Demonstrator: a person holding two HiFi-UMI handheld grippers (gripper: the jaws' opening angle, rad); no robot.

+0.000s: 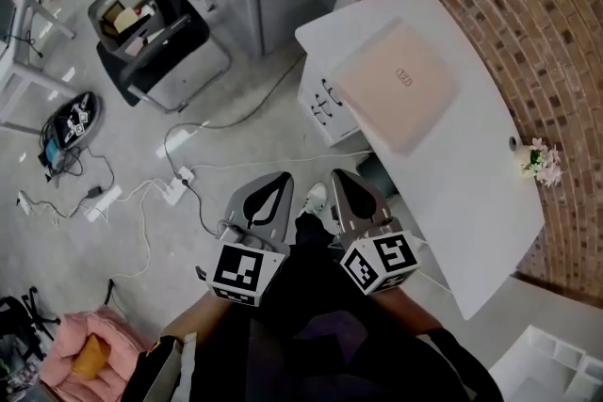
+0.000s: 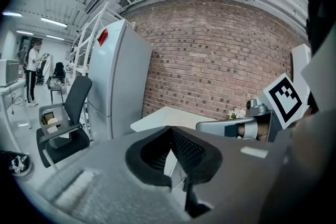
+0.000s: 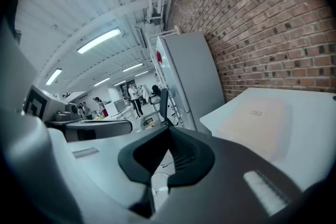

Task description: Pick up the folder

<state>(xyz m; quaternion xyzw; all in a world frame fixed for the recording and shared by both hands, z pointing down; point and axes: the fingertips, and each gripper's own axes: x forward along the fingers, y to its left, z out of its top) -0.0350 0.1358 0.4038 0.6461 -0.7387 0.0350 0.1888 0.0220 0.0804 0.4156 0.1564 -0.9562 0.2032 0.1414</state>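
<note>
- The left gripper [image 1: 279, 178] and the right gripper [image 1: 337, 175] are nearest, low in the head view and side by side above the floor. Both point forward and a little down.
- In the left gripper view the jaws of the left gripper [image 2: 178, 178] are closed together with nothing between them. In the right gripper view the right gripper [image 3: 153, 178] is the same: jaws together and empty.
- The folder [image 1: 399, 85] lies flat on the white table [image 1: 476, 231], well apart from both grippers, ahead of them and to the right.
- The right gripper is the nearer one. Its own view already shows the folder [image 3: 257, 123] to the right of its jaws.
- The folder looks almost square here, so I cannot name a long axis. One corner points toward the grippers.
- Its near side lies at the table's edge or just over it, above the drawer unit [image 1: 323, 106]. I cannot tell which.
- I judge that side the useful one: jaws could come in level from the floor side and close on the thin edge. They must open first.
- Room for moving: the floor between the grippers and the table is free apart from cables [image 1: 174, 188]. The brick wall [image 1: 528, 33] closes the far side of the table.
- A flower pot [image 1: 539, 161] stands on the table, well apart from the folder.
</note>
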